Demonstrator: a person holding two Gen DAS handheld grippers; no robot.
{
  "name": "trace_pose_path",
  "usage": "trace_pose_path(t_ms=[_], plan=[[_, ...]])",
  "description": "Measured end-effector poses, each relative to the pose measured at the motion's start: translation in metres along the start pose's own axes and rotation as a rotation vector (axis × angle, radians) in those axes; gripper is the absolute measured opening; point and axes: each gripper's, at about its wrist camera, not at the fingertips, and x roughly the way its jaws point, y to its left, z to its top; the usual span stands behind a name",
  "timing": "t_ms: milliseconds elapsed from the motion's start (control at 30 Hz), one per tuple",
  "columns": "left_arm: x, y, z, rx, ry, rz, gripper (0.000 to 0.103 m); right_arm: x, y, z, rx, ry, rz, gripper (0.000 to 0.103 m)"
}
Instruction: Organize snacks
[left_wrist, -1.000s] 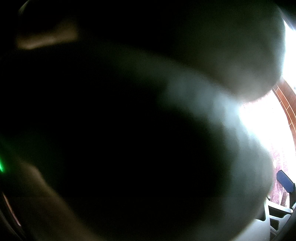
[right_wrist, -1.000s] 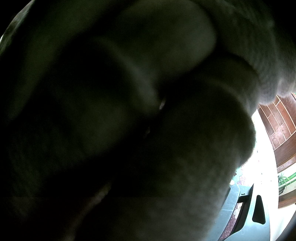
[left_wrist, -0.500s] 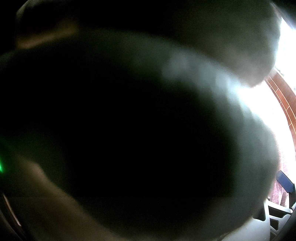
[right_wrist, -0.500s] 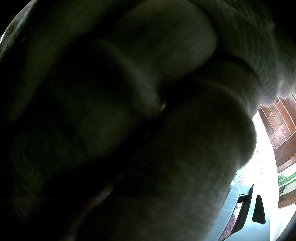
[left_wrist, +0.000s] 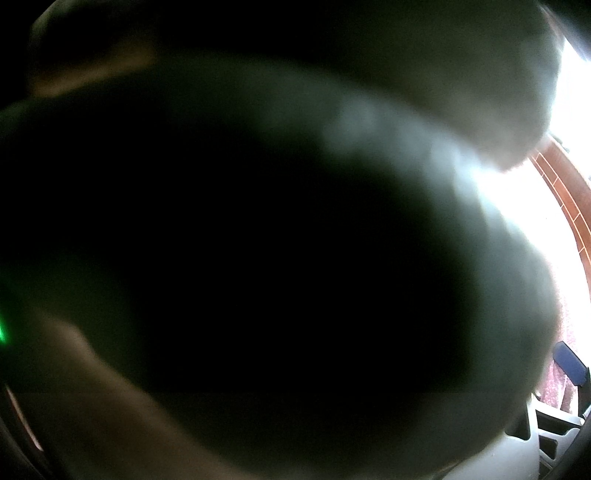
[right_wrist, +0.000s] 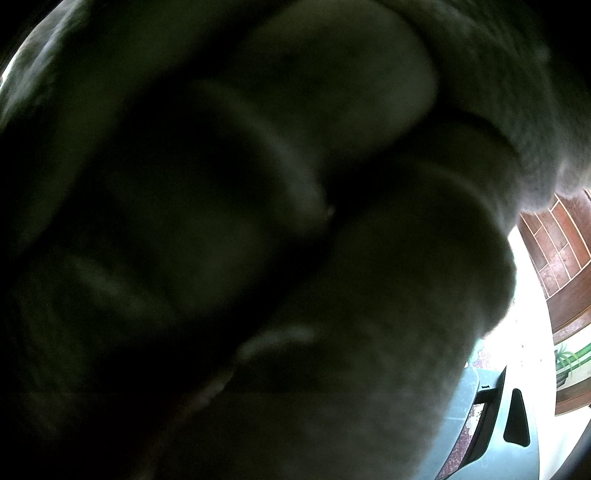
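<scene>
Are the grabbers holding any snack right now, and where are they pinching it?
It cannot be told. Something dark, blurry and very close covers the left camera, and grey blurry folds cover the right one. No snack shows.

Left view: blurred dark grey cloth (left_wrist: 424, 155) fills the lens, black at centre; green light (left_wrist: 3, 332) at left edge; red-brown planks (left_wrist: 569, 199) right; blue pad (left_wrist: 570, 363). Right view: grey fuzzy fabric (right_wrist: 498, 110), red-brown plank floor (right_wrist: 557, 251), pale teal gripper part (right_wrist: 517, 443), green plant (right_wrist: 569, 360).

A dark, blurred mass (left_wrist: 280, 266) pressed close to the lens blocks nearly all of the left wrist view; a similar blurred grey mass (right_wrist: 258, 221) fills the right wrist view, hiding any snacks.
</scene>
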Motion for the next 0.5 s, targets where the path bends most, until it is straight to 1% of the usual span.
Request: trace_pose_path(t_ms=[500], plan=[[0.0001, -0.0014, 0.0004, 0.0, 0.0, 0.0, 0.103, 0.0004, 0.0013, 0.0009, 0.0, 0.0, 0.0, 0.103]])
